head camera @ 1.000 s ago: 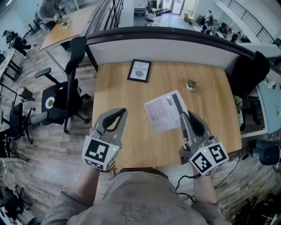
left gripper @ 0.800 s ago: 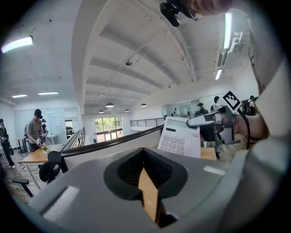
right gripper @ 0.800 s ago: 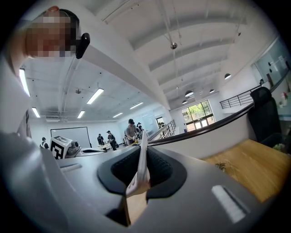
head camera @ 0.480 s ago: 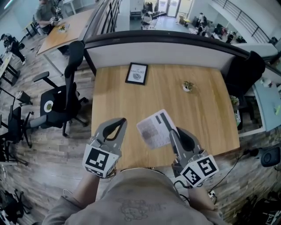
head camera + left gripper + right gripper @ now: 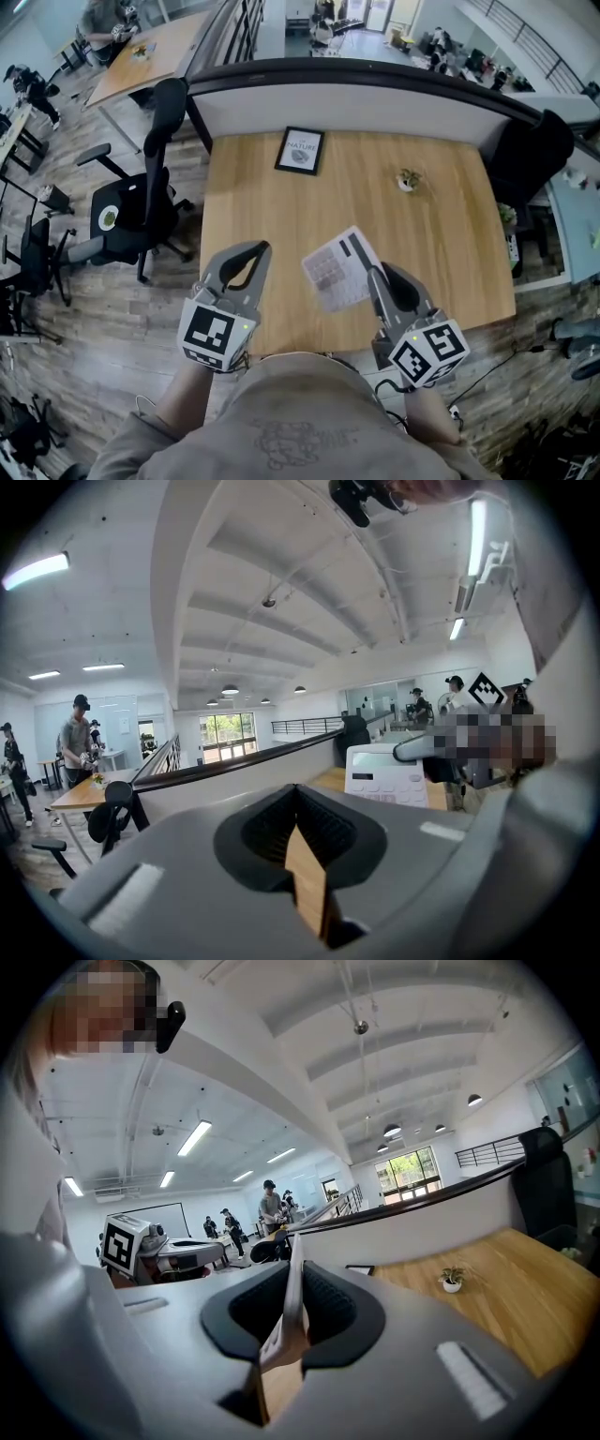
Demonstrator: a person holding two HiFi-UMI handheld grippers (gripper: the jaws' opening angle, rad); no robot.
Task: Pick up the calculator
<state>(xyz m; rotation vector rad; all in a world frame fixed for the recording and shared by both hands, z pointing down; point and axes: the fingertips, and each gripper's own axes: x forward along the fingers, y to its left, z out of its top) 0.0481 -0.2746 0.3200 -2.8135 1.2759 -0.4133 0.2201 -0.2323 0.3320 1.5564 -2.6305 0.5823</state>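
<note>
The wooden table (image 5: pixel 272 211) takes up the middle of the head view, backed by a low partition (image 5: pixel 356 101) along its far edge. A small framed picture (image 5: pixel 300 151) stands near that edge, left of centre, and a little white pot (image 5: pixel 407 181) with a green plant in it sits at the upper right of the tabletop. Both are well apart from the grippers, and nothing lies on the bare wood between them. A black office chair (image 5: pixel 141 202) stands on the plank floor off the table's left side, and a second dark chair (image 5: pixel 532 150) is against its right corner. The calculator (image 5: pixel 339 268) is in the lower middle of the frame, tilted up with its keypad turned towards the left of the picture. The right gripper (image 5: pixel 374 274) has its jaws closed on the edge nearest the person. In the right gripper view the calculator shows edge-on as a thin upright slab pinched between the ribbed pads (image 5: pixel 323 1305). The left gripper (image 5: pixel 262 249) is at the lower left, beside the calculator but apart from it. Its jaws are closed with the tips together and nothing between them, only table wood showing through the gap.
</note>
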